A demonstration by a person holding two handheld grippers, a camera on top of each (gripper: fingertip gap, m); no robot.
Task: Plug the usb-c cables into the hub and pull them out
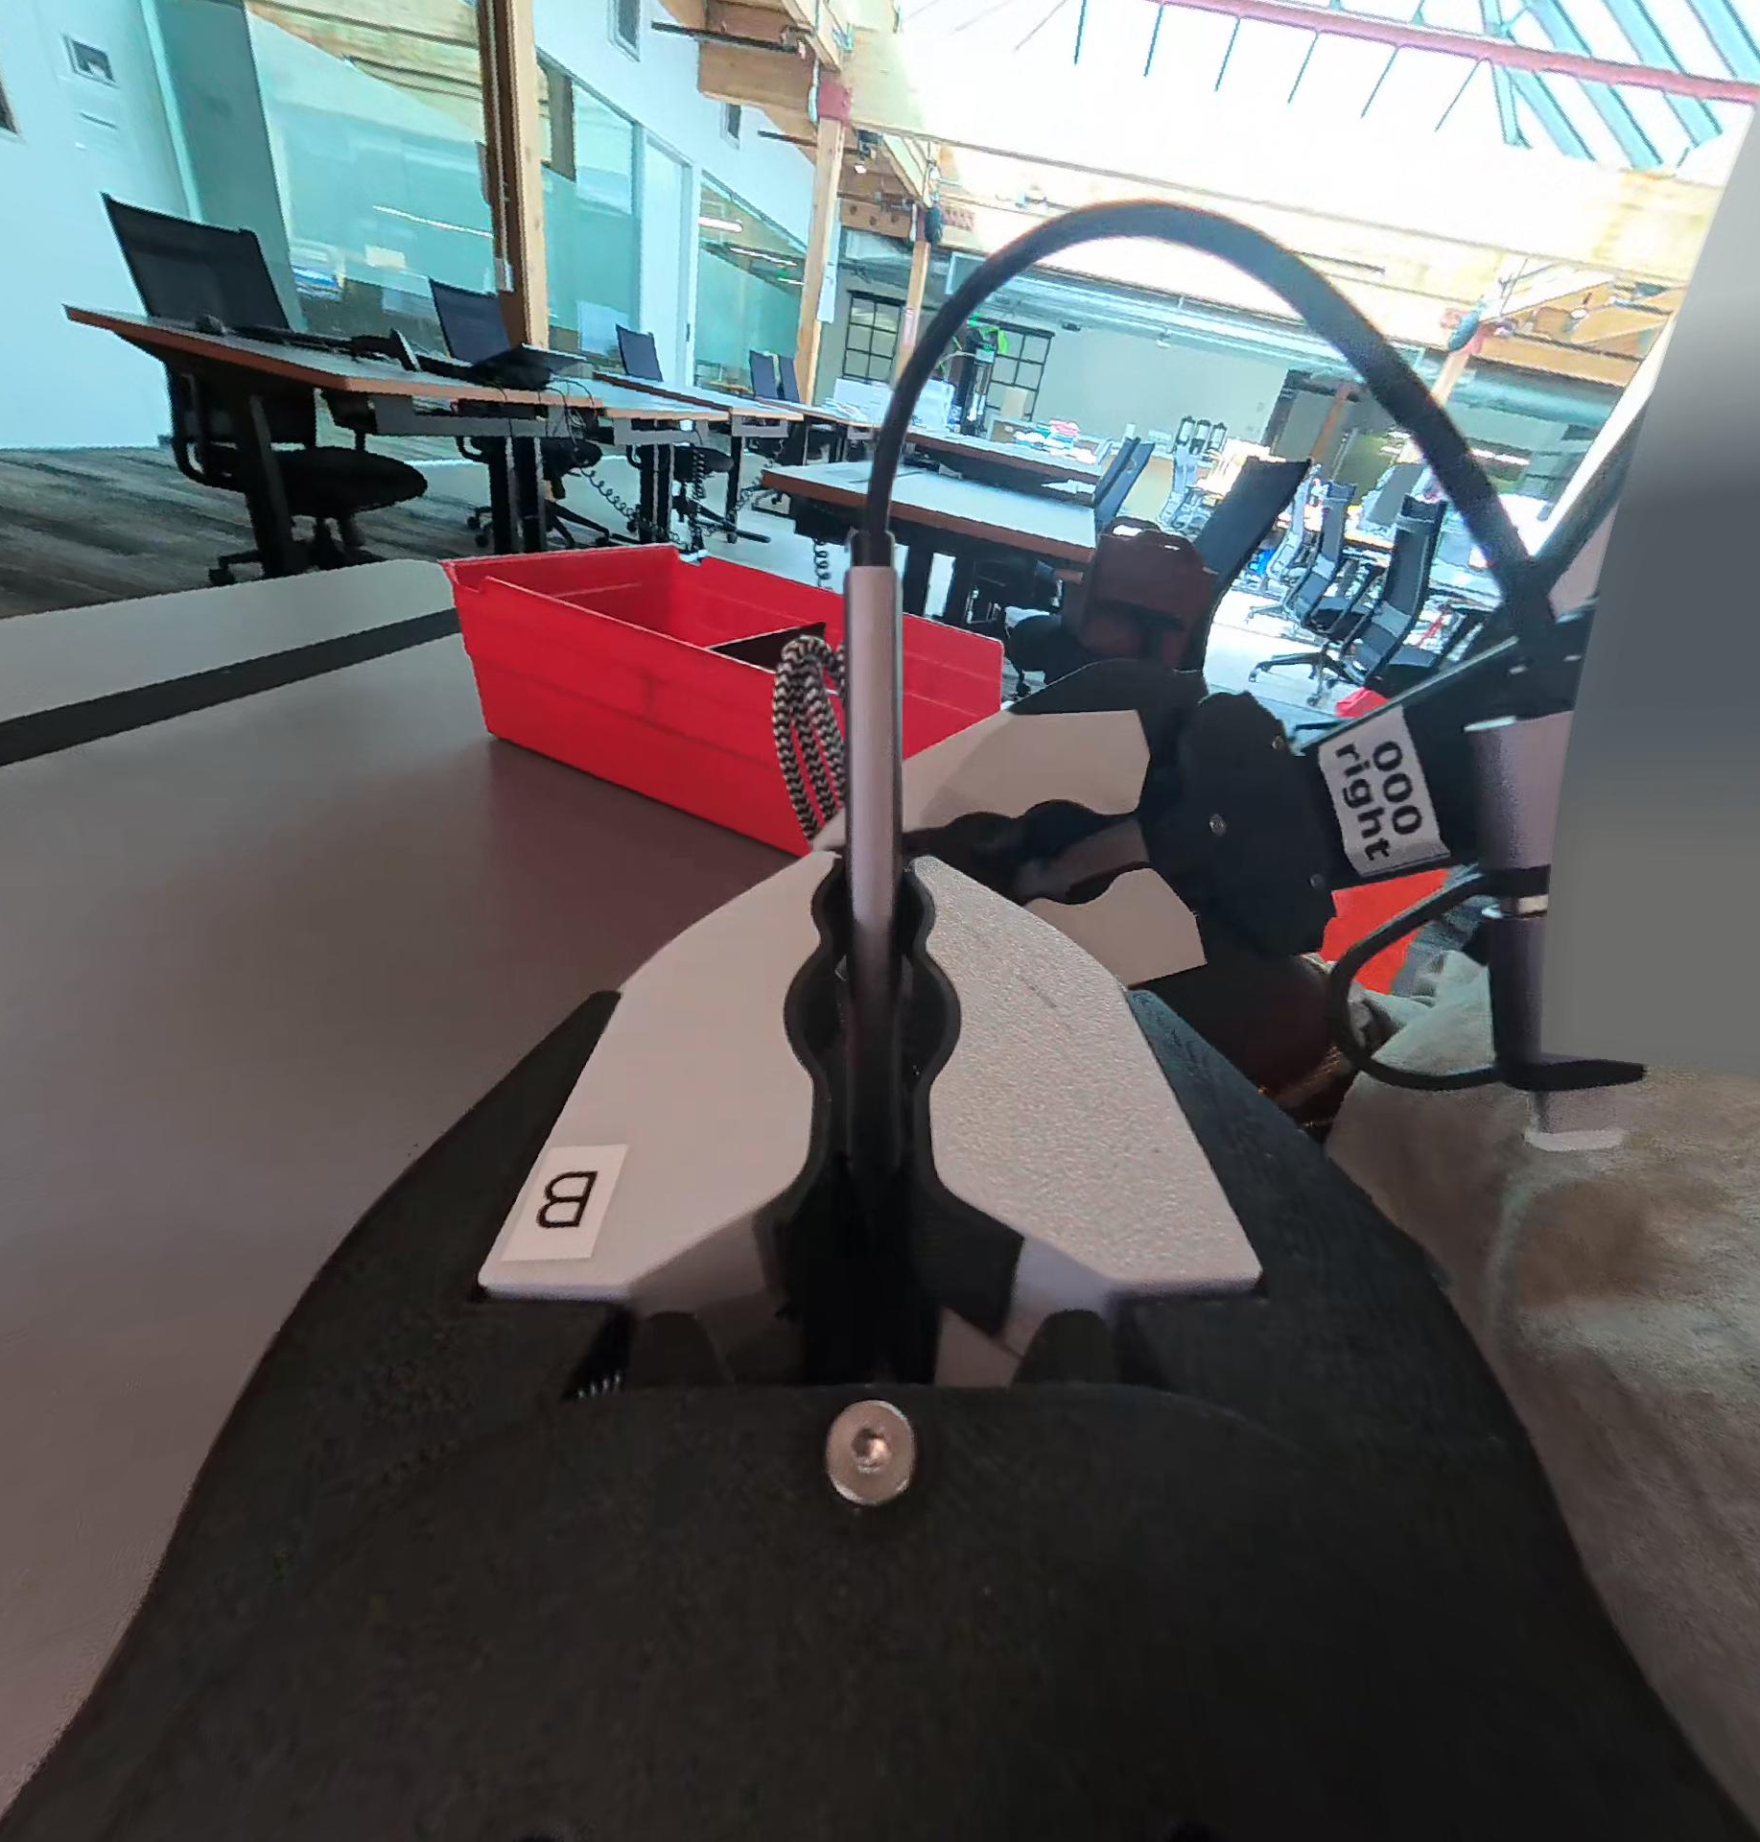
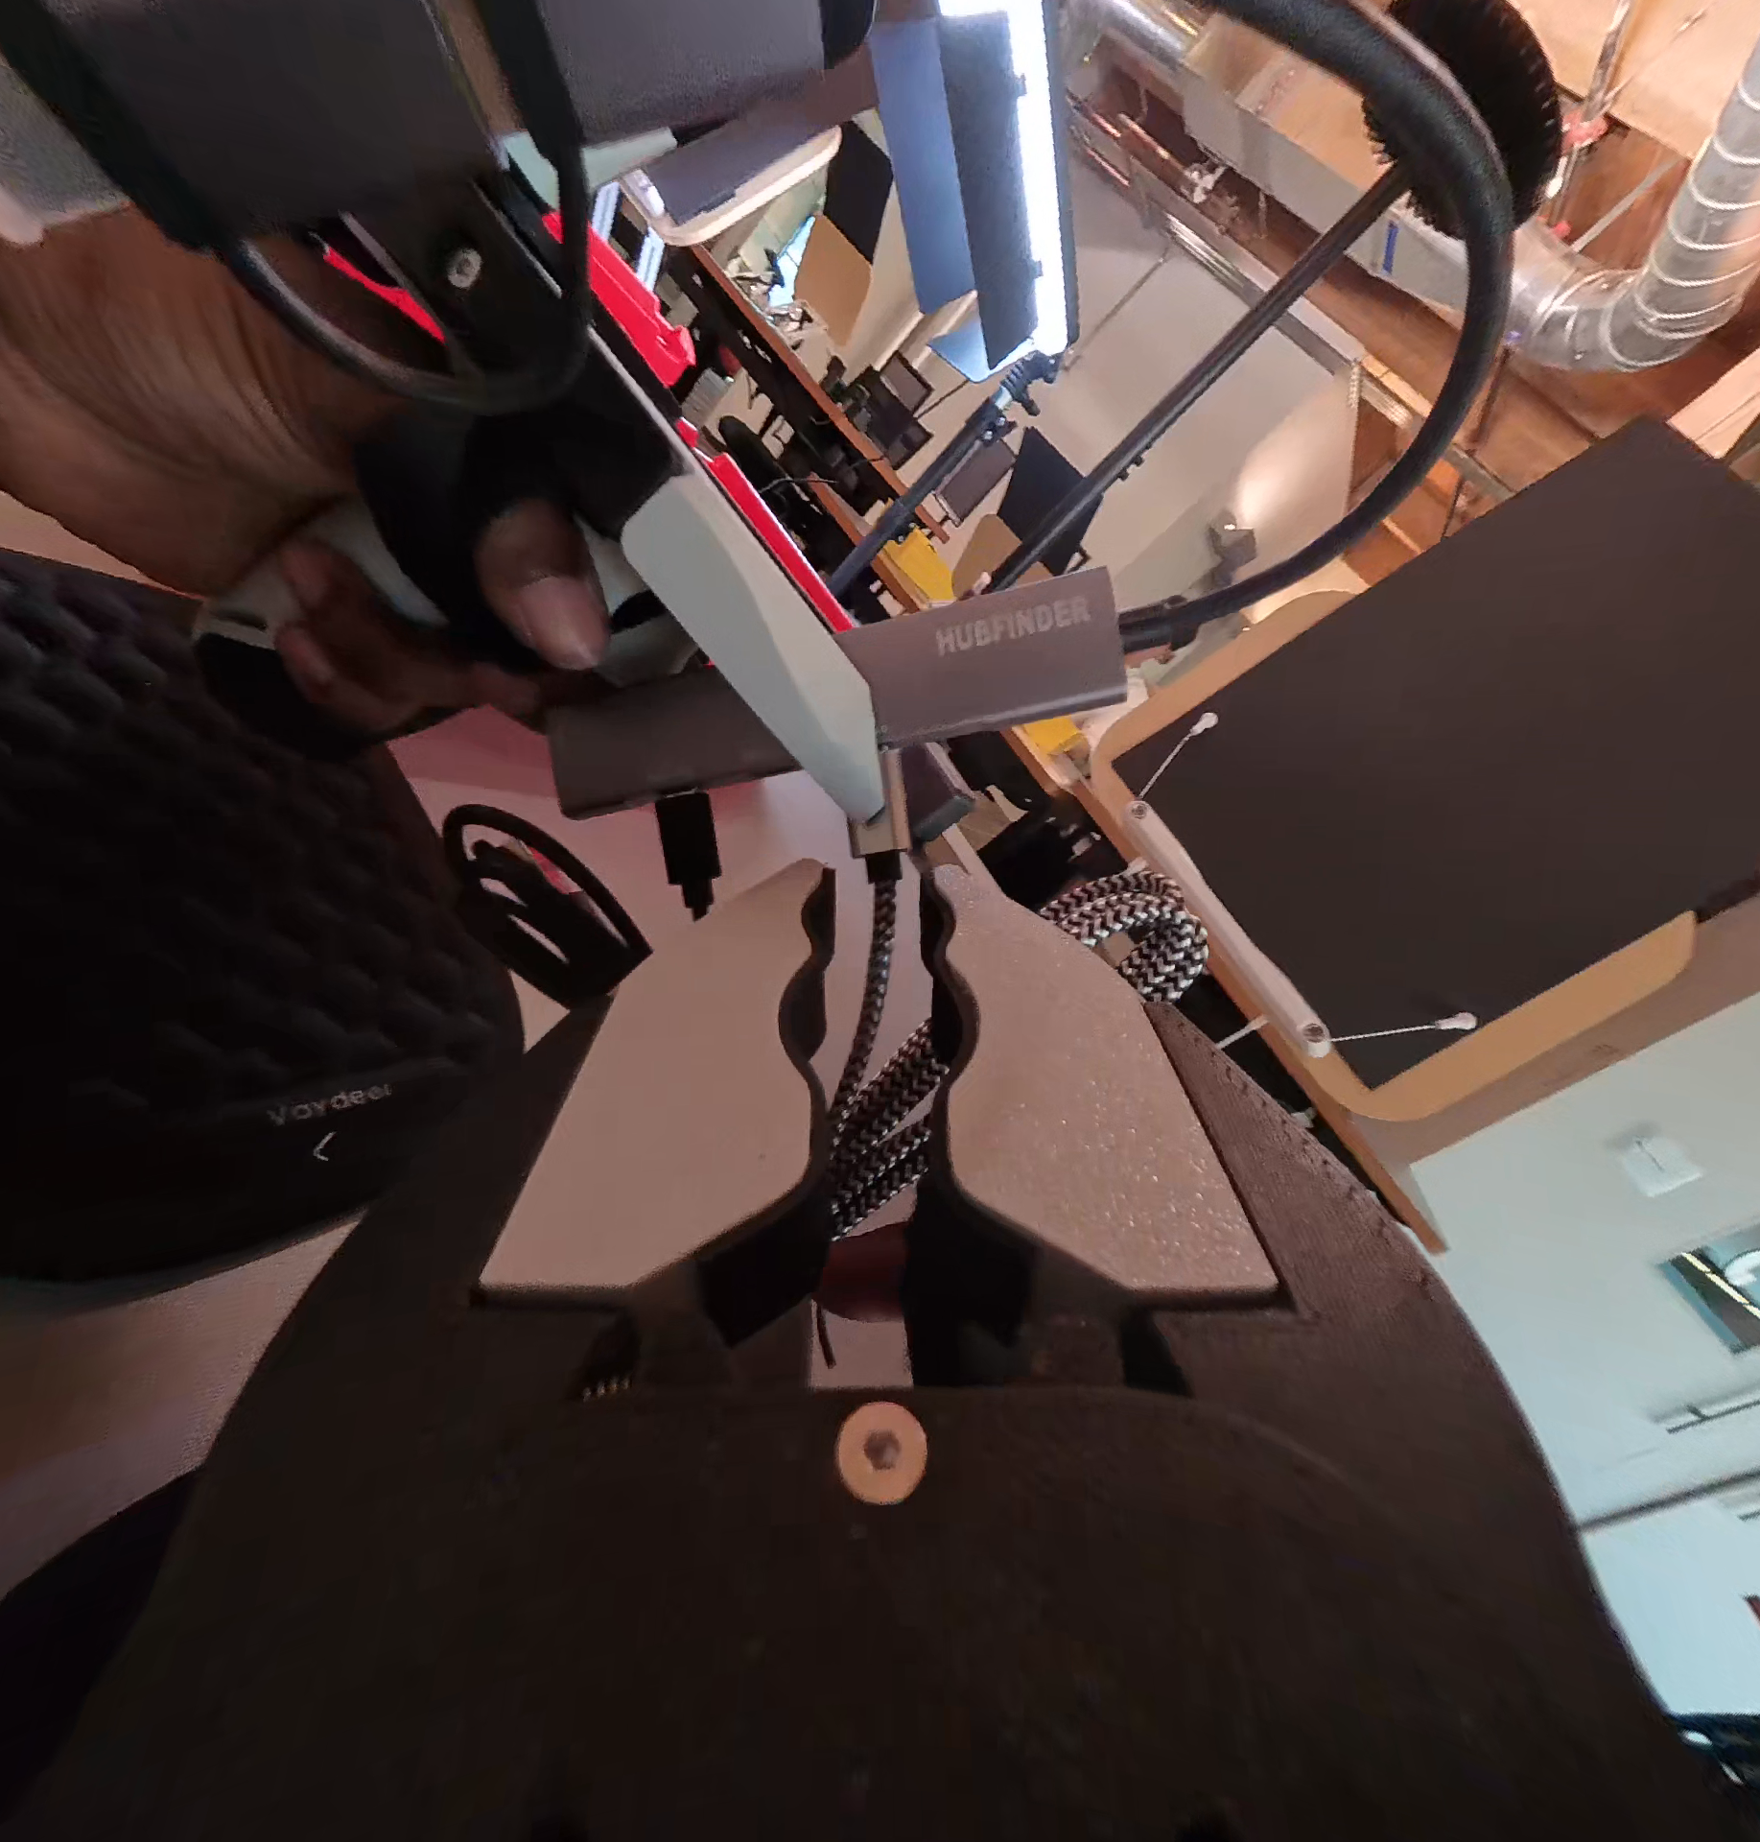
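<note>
My left gripper [image 1: 871,882] is shut on the grey usb-c hub [image 1: 871,718] and holds it edge-on and upright above the dark table [image 1: 308,897]. The hub's black lead [image 1: 1135,224] arcs up and to the right. In the right wrist view the hub [image 2: 995,658] lies crosswise with the left gripper's finger over it. A braided cable [image 2: 881,982] has its plug [image 2: 881,827] in the hub's edge and runs down between my right gripper's [image 2: 878,882] fingers, which stand apart wider than the cable. A black plug [image 2: 686,847] also sits in the hub.
A red bin [image 1: 646,688] stands on the table behind the hub. A coiled black cable [image 2: 547,917] lies on the table. A black textured pad [image 2: 158,897] is at the left. A person's hand [image 2: 208,449] holds the left gripper. The right gripper [image 1: 945,827] is close at the hub's right. My left and right fingertips are right by each other.
</note>
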